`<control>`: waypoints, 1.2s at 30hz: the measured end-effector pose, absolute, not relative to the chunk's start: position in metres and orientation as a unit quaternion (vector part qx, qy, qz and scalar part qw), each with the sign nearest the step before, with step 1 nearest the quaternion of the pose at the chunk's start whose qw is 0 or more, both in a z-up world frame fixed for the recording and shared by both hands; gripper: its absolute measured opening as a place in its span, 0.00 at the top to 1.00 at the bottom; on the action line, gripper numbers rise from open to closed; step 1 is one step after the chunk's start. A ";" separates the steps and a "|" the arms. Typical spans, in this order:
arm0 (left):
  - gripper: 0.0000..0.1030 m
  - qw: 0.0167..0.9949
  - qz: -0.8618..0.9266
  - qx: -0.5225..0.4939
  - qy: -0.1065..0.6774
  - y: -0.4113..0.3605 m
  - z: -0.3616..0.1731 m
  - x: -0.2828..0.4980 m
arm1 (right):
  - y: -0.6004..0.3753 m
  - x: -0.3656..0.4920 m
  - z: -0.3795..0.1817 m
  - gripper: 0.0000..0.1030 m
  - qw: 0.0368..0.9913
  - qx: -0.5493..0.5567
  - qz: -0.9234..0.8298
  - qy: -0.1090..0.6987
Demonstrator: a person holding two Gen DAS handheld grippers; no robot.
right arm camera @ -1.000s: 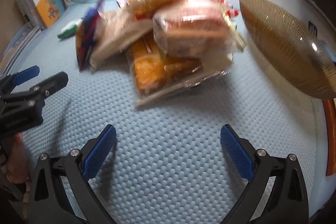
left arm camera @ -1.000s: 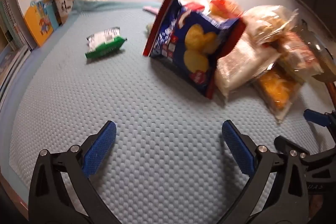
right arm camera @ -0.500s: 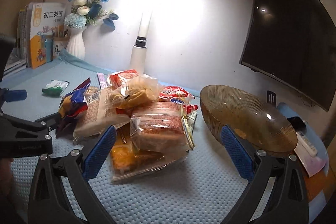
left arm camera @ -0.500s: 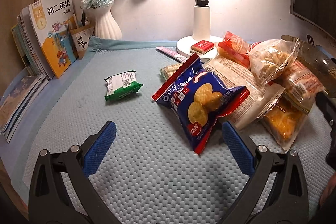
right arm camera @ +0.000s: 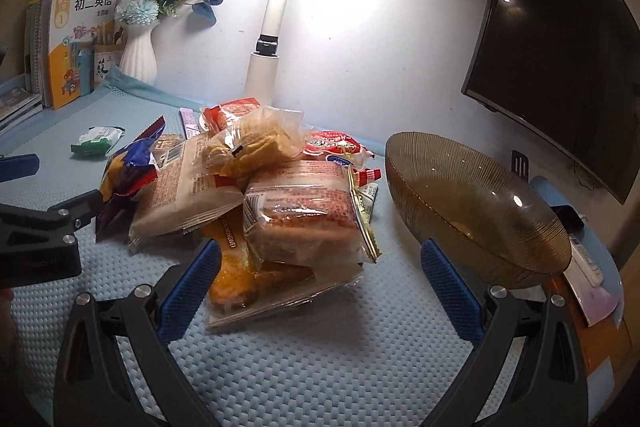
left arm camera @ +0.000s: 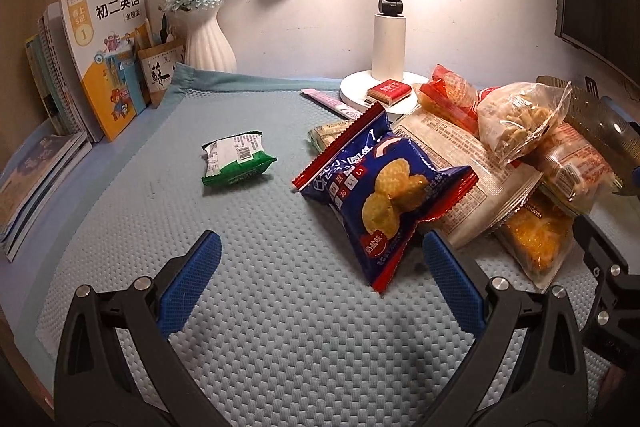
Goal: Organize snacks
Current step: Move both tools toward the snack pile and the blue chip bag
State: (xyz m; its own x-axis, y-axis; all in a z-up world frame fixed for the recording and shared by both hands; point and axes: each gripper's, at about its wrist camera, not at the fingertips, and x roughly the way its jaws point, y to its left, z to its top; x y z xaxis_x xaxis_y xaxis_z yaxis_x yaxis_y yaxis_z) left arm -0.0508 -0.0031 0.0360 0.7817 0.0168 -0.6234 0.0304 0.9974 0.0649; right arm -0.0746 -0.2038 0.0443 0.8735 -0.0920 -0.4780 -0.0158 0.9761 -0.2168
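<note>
A: Left gripper (left arm camera: 318, 269) spread wide, nothing between the blue pads, hovering low over the pale blue dimpled foam mat (left arm camera: 248, 227). Right gripper (right arm camera: 320, 273) same deal, gaping and empty, pointed at the heap of snack packets (right arm camera: 256, 195).

B: Biggest stuff first then?

A: Yep. Dark curved screen (right arm camera: 560, 39) on the wall at right. Then the amber ribbed glass bowl (right arm camera: 476, 203), tilted, just right of the heap, nothing visible in it. White lamp post (left arm camera: 390, 27) on a round base behind the pile. White ribbed vase of blue and white flowers (left arm camera: 208, 43) in the back corner, next to the upright stack of schoolbooks (left arm camera: 100, 59).

B: And the snacks?

A: Piled up mid-mat. Pale paper-look bread bag (left arm camera: 472, 167) underneath, clear bag of orange cake (right arm camera: 256, 279) poking out at the front, red-printed clear bread pack (right arm camera: 300, 219) on top of that, crinkly clear bag of tan sticks (left arm camera: 520, 123) up high. Navy-and-red biscuit bag (left arm camera: 384, 203) leaning on the heap's left edge, just ahead of the left gripper's right pad. Small green-and-white packet (left arm camera: 236, 163) alone, well apart to the left. Little red box (left arm camera: 389, 91) sitting on the lamp base.
</note>
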 end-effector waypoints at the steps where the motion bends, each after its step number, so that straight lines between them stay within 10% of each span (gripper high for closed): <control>1: 0.03 0.944 -0.004 0.038 0.329 -0.004 0.036 -0.052 | -0.205 -0.075 0.046 0.05 0.962 -0.106 -0.019 0.250; 36: 0.03 0.940 -0.025 -0.005 0.340 0.009 0.035 -0.049 | -0.216 -0.069 0.046 0.05 0.959 -0.081 -0.015 0.273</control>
State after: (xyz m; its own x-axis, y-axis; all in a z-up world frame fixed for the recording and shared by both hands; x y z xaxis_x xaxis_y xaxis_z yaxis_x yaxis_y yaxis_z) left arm -0.0490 0.0094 0.0348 0.7678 -0.0508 -0.6386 0.0445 0.9987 -0.0259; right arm -0.0691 -0.2157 0.0456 0.8509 -0.0730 -0.5202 -0.0150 0.9865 -0.1629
